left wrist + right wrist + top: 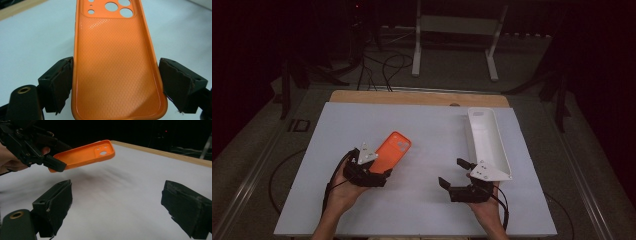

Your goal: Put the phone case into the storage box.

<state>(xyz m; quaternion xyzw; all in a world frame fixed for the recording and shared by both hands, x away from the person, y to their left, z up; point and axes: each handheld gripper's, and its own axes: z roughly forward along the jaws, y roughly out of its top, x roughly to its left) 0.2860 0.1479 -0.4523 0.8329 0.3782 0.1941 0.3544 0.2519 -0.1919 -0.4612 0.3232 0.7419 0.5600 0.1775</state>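
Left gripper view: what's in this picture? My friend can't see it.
An orange phone case, hollow side up with round camera holes at the far end, sits gripped between the left gripper's two black jaws. A white table lies beneath it.

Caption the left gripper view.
Left gripper fingers clamp an orange phone case by its long edges above the white table.

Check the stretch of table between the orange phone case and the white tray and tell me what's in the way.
Nothing stands on the table between them. The orange phone case is held off the surface, clamped across its width by the left tool. The right tool, open and empty, hovers just short of the white tray, to the near side of that path.
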